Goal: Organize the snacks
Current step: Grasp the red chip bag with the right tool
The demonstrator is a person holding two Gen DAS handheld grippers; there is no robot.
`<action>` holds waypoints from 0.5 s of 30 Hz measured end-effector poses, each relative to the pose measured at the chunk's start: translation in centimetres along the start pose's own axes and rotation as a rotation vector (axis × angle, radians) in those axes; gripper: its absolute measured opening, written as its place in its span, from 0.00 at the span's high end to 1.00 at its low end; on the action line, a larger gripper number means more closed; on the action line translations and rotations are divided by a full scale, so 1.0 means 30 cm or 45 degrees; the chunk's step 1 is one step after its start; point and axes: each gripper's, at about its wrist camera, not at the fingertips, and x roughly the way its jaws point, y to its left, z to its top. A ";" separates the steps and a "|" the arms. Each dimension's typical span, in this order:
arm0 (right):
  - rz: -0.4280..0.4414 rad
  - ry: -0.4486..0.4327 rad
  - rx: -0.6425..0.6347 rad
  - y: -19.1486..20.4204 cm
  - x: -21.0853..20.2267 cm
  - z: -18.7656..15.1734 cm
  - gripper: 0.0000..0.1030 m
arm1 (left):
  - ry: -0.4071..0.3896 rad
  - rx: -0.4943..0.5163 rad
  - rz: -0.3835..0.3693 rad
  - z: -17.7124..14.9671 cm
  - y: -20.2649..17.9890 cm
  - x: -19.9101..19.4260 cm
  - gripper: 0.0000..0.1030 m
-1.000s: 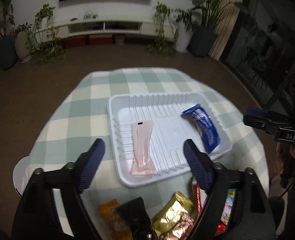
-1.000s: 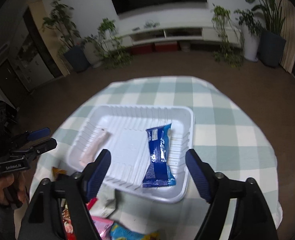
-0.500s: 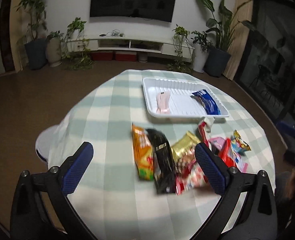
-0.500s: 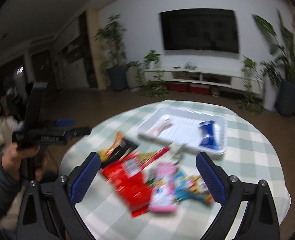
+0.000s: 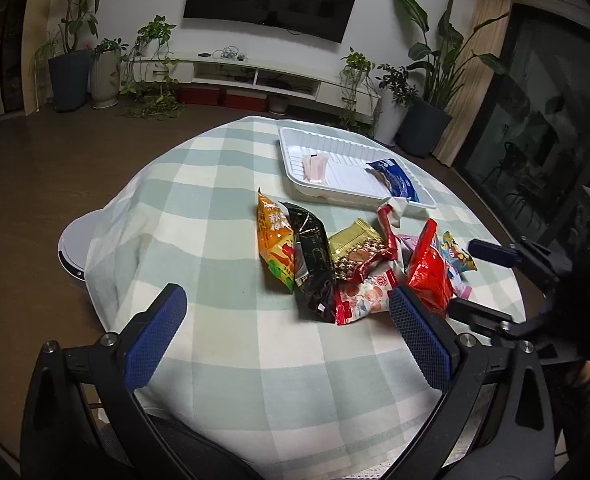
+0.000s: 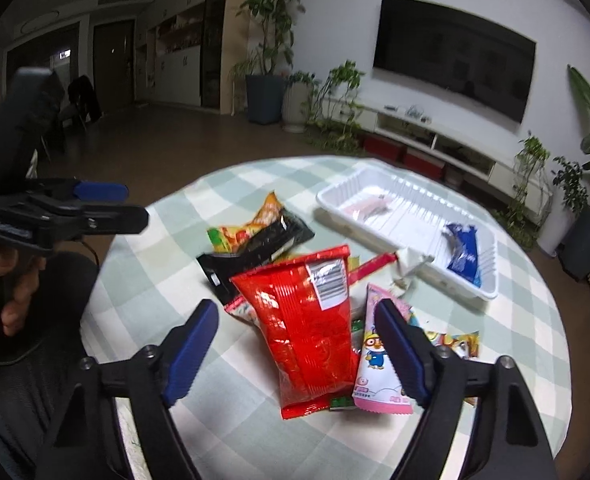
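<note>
On the round counter under a green-and-white checked cloth (image 5: 223, 184), a white ribbed plastic tray (image 5: 335, 148) sits at the far side. It holds a pale pink wrapped bar (image 5: 315, 166) at its left end and a blue foil packet (image 5: 395, 176) at its right.

Nearer lies a heap of loose snacks: an orange crisp bag (image 5: 273, 240), a black glossy bag (image 5: 313, 256) overlapping it, a gold foil packet (image 5: 353, 246) and a large red foil bag (image 6: 307, 328). Several packets beneath are half buried, and their print is too small to read.

The left gripper (image 5: 287, 336) hovers over bare cloth with its jaws spread wide and nothing between them.

The right gripper (image 6: 295, 350) has just been closing; its jaws straddle the red bag, with a pink cartoon-printed packet (image 6: 379, 368) at the right finger. A gap shows on both sides, so the pads do not press the red bag.

The right view is soft with blur.
</note>
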 end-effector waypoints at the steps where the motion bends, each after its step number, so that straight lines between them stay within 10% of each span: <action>1: 0.005 0.017 -0.002 -0.002 0.012 -0.003 0.26 | 0.001 -0.002 -0.005 0.003 -0.003 0.003 0.00; 15: 0.044 0.146 0.004 -0.021 0.099 -0.034 0.60 | 0.018 0.015 -0.038 0.015 -0.014 0.031 0.13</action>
